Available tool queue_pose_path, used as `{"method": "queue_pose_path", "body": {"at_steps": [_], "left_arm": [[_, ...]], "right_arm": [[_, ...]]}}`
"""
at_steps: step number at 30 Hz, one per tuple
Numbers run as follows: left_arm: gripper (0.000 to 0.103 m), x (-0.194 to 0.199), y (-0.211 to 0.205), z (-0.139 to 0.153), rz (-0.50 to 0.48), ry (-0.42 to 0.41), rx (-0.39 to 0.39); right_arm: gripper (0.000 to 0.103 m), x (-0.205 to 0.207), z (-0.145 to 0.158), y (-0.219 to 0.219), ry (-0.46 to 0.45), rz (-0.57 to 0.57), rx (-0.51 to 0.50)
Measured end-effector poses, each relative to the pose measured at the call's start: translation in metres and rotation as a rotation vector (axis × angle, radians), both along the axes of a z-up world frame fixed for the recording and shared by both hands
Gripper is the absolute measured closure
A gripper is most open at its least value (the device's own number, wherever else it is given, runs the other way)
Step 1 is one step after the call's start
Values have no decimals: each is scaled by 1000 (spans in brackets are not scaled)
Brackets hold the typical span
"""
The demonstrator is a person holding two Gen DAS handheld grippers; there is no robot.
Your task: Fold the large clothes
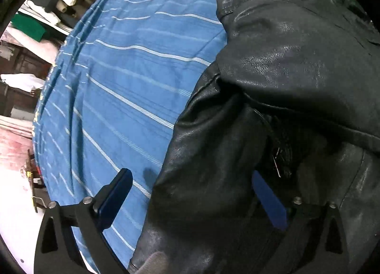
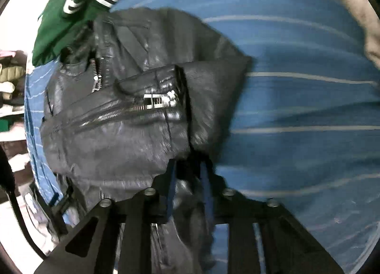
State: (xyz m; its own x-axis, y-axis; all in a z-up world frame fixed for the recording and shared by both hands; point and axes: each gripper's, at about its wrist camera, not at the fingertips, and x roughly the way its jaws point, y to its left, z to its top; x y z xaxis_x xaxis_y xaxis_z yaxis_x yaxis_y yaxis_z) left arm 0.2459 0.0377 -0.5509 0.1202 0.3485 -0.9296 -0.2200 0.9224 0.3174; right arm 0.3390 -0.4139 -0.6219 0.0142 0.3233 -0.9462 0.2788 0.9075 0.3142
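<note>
A: Starting on the left, where's the jacket?

B: The black leather jacket (image 1: pixel 273 88) lies bunched on the blue striped bed sheet (image 1: pixel 123 79), toward its right part in the left wrist view. The left gripper (image 1: pixel 190 200) stands wide apart, with a fold of leather between its fingers; one finger (image 1: pixel 116 198) hangs clear over the sheet, so nothing is clamped.

A: And the right one?

B: The right gripper (image 2: pixel 188 179) is nearly closed, pinching the jacket's edge near the hem, just below the zip (image 2: pixel 133 107). A green garment (image 2: pixel 64 24) sits beyond the collar end.

A: How will it handle?

B: Heavy and stiff, I'd judge; the glossy surface looks slippery and the thick folds will resist creasing. Best taken at seams, hem or cuff, where the leather is doubled, rather than on a smooth panel.
</note>
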Motion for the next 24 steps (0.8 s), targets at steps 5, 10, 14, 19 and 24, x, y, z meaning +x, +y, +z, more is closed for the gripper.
{"method": "queue_pose_path", "body": {"at_steps": [5,10,14,19,24], "left_arm": [[0,-3,17,-3,50,-45,-122],[0,-5,22,-3,41,-66,-167],[0,-1,29,-5,26,-61,-185],[0,-3,20,7,-3,-45,-105],[0,-18,-20,28,-51,-42,46]], "right_arm": [[48,-36,11,24,38,100,7],[52,-43,-28,69,98,156,-134],[50,-46,-41,53,119,11,-248],[46,-48,-21,61,144,20,-276],[23,-57,5,73,104,91,-316]]}}
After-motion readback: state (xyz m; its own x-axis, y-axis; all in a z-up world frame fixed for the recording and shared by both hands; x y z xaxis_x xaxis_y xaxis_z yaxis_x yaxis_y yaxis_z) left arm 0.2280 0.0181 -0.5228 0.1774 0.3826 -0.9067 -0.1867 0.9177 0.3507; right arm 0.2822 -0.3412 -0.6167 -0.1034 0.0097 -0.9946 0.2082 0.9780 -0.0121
